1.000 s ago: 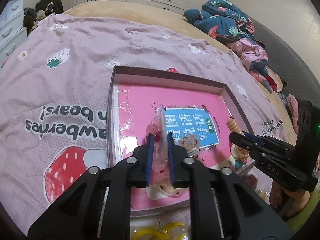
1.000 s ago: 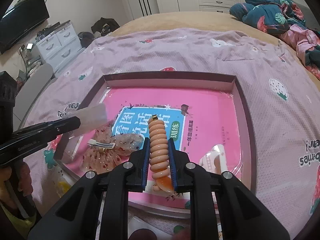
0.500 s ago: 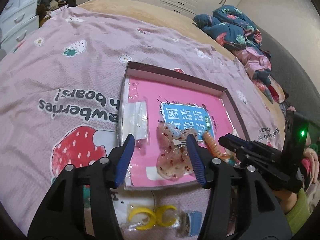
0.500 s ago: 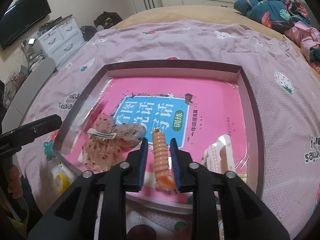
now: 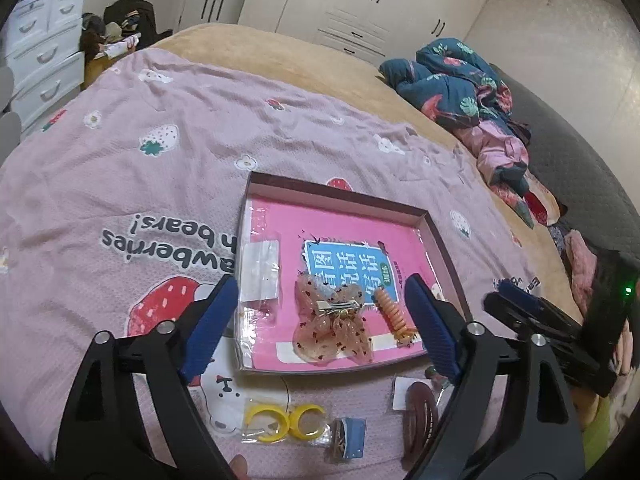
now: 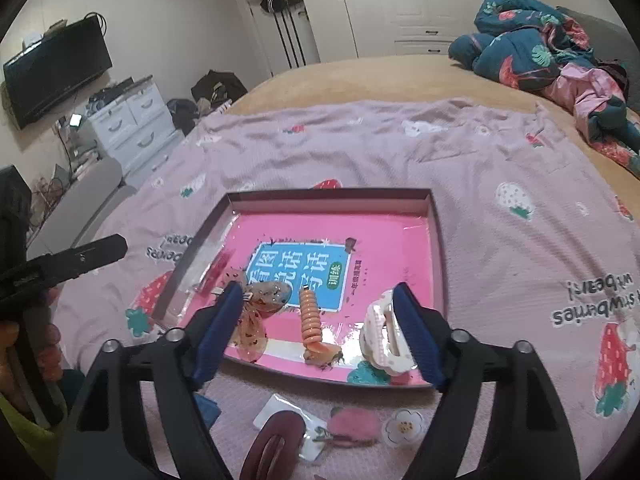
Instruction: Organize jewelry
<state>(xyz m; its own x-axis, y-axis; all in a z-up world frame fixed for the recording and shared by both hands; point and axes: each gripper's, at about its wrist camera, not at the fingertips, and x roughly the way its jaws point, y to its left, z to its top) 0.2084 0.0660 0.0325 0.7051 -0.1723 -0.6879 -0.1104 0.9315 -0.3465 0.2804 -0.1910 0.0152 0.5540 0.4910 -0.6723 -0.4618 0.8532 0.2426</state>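
A shallow box tray (image 5: 256, 179) (image 6: 436, 240) with a pink book in it lies on the bed. In it lie a clear plastic bag (image 5: 260, 270), a sheer pink bow clip (image 5: 334, 326) (image 6: 256, 312), an orange spiral hair tie (image 5: 394, 314) (image 6: 312, 320) and a white claw clip (image 6: 382, 336). My left gripper (image 5: 320, 328) is open and empty above the tray's near edge. My right gripper (image 6: 320, 336) is open and empty above the spiral tie; it also shows in the left wrist view (image 5: 536, 316).
In front of the tray lie yellow hoops in a bag (image 5: 284, 420), a blue item (image 5: 350, 436), a brown hair clip (image 5: 420, 412) (image 6: 276, 440), a pink fuzzy clip (image 6: 354, 424) and a white flower clip (image 6: 406, 426). Bundled clothes (image 5: 460, 88) lie far right. Drawers (image 6: 132, 128) stand left.
My left gripper let go of the plastic bag into the tray and my right let go of the spiral tie. Both opened wide and pulled back and up.
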